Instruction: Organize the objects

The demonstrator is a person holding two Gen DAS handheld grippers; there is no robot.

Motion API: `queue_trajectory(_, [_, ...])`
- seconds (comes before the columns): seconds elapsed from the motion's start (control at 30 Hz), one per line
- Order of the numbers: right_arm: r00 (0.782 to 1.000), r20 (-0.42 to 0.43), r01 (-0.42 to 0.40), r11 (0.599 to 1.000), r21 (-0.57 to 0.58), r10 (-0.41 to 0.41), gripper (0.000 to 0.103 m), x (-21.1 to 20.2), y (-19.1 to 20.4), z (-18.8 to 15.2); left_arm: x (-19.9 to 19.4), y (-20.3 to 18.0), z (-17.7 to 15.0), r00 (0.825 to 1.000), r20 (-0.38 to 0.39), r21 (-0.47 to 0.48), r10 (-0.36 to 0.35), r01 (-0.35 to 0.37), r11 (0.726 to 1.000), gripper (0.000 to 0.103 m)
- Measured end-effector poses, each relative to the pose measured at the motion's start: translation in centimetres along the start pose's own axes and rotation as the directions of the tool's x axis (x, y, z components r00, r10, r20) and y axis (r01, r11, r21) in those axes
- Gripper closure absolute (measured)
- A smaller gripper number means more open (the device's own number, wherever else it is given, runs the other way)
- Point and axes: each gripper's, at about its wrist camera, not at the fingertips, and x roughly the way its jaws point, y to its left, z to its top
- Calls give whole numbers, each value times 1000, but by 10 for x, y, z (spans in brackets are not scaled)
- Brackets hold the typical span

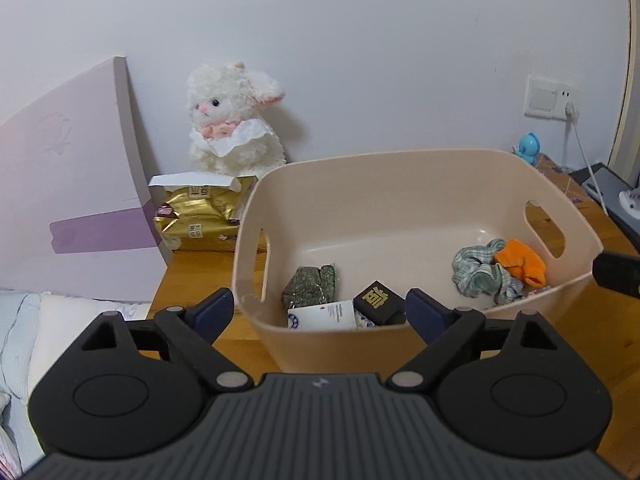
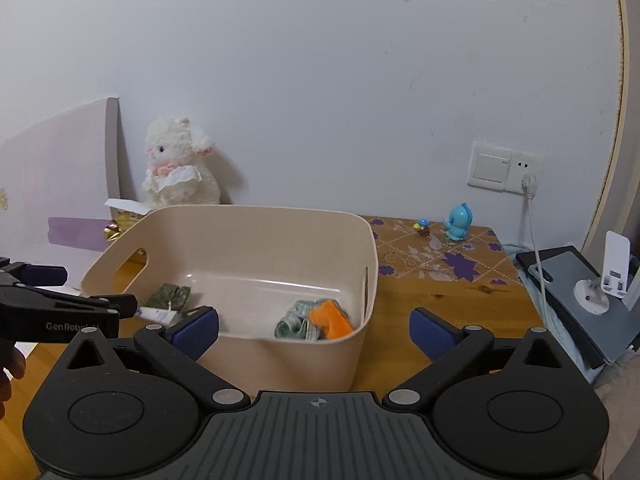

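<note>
Both grippers stand before the beige plastic storage bin with cut-out handles (image 1: 400, 336), which rests on the wooden table (image 2: 460, 312). The left gripper (image 1: 319, 308) has its jaws spread wide with nothing between the pads; its fingers frame the near wall of the bin without touching it. The right gripper (image 2: 314, 330) is likewise spread wide and empty, facing the near right corner of the bin. The bin already holds, at its near left, a dark green foil packet (image 1: 310, 286), a white tube or carton with blue print (image 1: 322, 316) and a small black box with gold lettering (image 1: 380, 302); at its right lie a green-checked cloth scrunchie (image 1: 480, 274) and an orange fabric item (image 1: 520, 262), touching each other. Judged from this layout, a deposit step appears complete and the task stands between placements. Items outside the bin remain: a gold foil package with a white torn flap (image 1: 200, 212) just left of the bin, a white plush rabbit (image 1: 232, 120) against the far wall, and a small blue toy figure (image 2: 458, 222) on the purple-flowered mat (image 2: 432, 256) to the far right. The next move calls for selecting one of these, most plausibly the gold package for the left gripper or the blue figure for the right, and approaching with jaws wide. Clear the bin rim during travel to avoid shifting the bin.
</note>
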Motion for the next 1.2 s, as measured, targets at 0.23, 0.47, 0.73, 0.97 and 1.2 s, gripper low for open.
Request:
queue_trajectory(0.23, [1000,14,-21,1000,-4,21,0,-38,14,-10,-39,1,-12,1000,19,10,-6,6,1000,10])
queue_trajectory(0.47, [999,24,-26,999,-27,27,0,-73,25,-19,-80,4,-26,999,46,6,0,-1,1000,10])
queue_trajectory(0.73, [999,33,-15,998,-55,17,0,-110,35,-37,-124,12,-47,997,77,-15,-7,8,1000,10])
queue_trajectory(0.97, [999,33,-22,999,-38,23,0,-142,36,-54,-162,17,-67,995,100,-17,-10,12,1000,10])
queue_trajectory(1.2, [999,23,-33,999,-19,34,0,-165,39,-70,-193,11,-86,991,133,-6,-15,16,1000,10])
